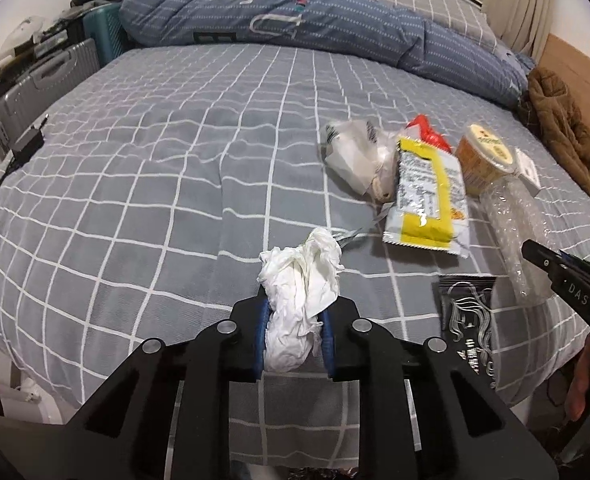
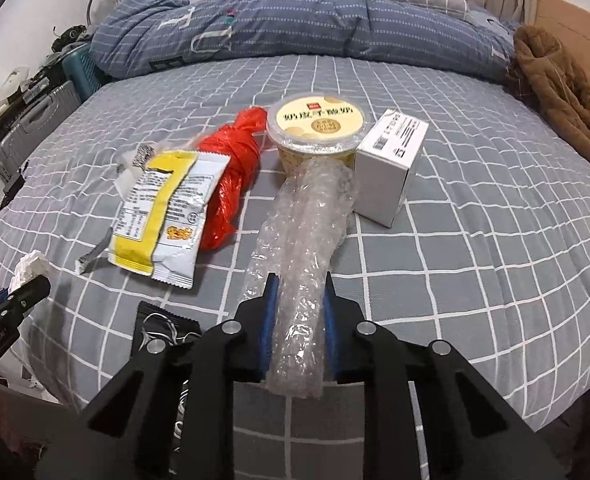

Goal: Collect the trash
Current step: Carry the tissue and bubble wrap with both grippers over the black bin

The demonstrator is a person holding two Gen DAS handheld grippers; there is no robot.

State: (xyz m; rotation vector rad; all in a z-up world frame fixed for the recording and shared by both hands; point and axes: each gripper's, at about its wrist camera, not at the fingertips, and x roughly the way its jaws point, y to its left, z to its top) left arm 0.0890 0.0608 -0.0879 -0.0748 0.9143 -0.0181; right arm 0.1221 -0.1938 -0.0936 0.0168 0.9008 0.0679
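My left gripper (image 1: 293, 304) is shut on a crumpled white tissue (image 1: 301, 280) near the bed's front edge; the tissue bulges up past its blue pads. My right gripper (image 2: 299, 292) is shut on a roll of clear bubble wrap (image 2: 307, 232) that lies lengthwise toward a yellow-lidded tub (image 2: 317, 128). On the grey checked sheet (image 1: 155, 160) lie a yellow-and-white snack bag (image 2: 163, 208), a red plastic bag (image 2: 235, 176), a white box (image 2: 391, 160) and a black sachet (image 2: 163, 328). A white plastic bag (image 1: 355, 152) lies behind the snack bag.
A rolled blue duvet (image 1: 295, 20) lies across the back of the bed. A brown coat (image 1: 563, 132) is heaped at the right edge. Suitcases (image 1: 43, 80) stand beside the bed on the left, and a black charger with cable (image 1: 27, 144) rests on the left edge.
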